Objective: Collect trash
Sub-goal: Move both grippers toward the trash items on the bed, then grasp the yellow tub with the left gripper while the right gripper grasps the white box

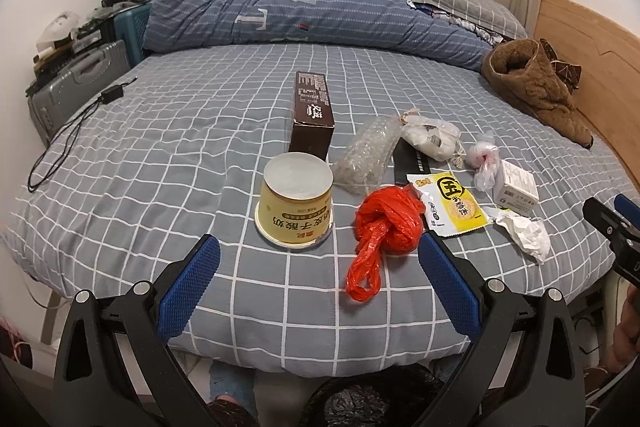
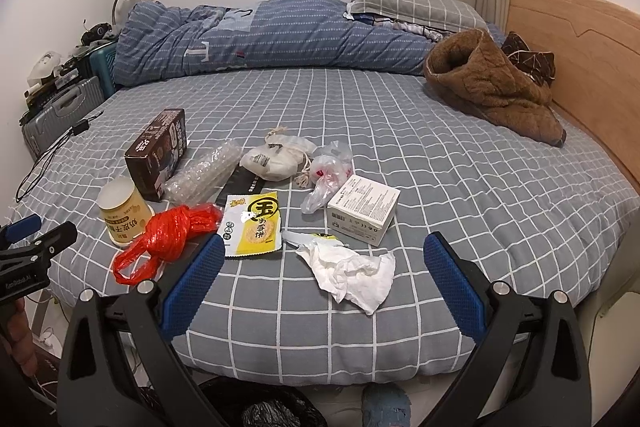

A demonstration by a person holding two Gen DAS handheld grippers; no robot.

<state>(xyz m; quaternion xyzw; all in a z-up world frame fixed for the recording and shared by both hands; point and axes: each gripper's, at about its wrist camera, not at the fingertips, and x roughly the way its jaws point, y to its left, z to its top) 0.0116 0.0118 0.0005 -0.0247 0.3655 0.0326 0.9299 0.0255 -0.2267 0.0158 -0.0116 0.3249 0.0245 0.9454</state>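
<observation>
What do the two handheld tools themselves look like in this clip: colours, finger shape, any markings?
Both match: the left tool and right tool have black frames with triangular cut-outs, silver round bolts at the joints, and two fingers faced with blue knurled pads. The right wrist view shows the left tool's side carrying small white lettering, too blurred to read. No cables or sleeves are visible.
</observation>
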